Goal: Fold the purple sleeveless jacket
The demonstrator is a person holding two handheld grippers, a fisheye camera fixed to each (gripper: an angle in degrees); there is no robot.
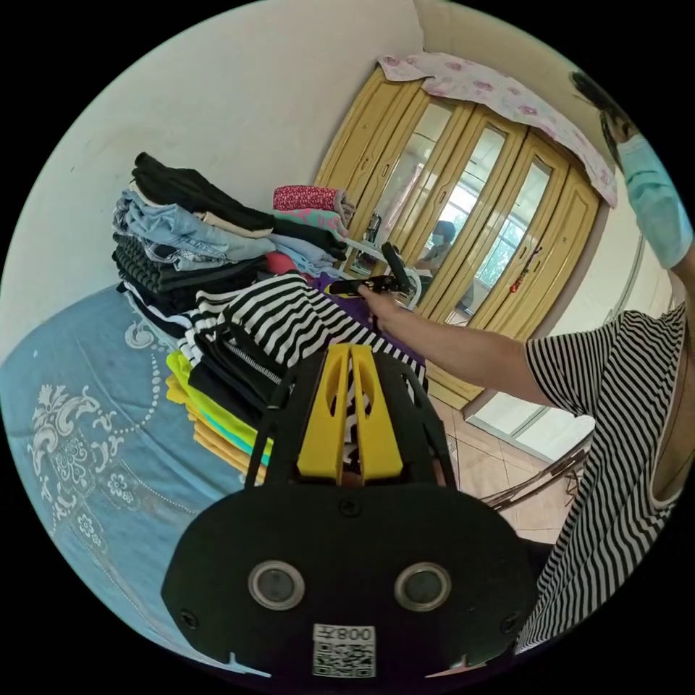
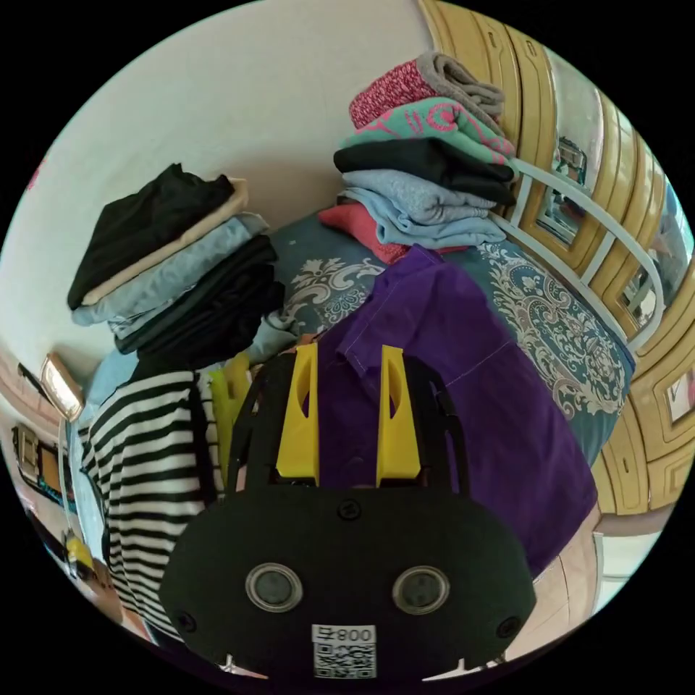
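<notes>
Purple sleeveless jacket (image 2: 463, 376) spread on the blue patterned bedspread (image 2: 572, 326), draped off the bed's edge toward the tiled floor, probably laid flat ready for folding. Right gripper (image 2: 349, 416) hovering over its hemmed edge, yellow jaws parted, fabric showing between them but nothing pinched; lined up, seemingly, for a first grab. Left gripper (image 1: 351, 413) held back over the black-and-white striped garment (image 1: 289, 318), jaws nearly together, nothing visibly between. Stacks of folded clothes (image 2: 174, 260) pushed toward the wall, leaving working room. Folding not yet begun.
</notes>
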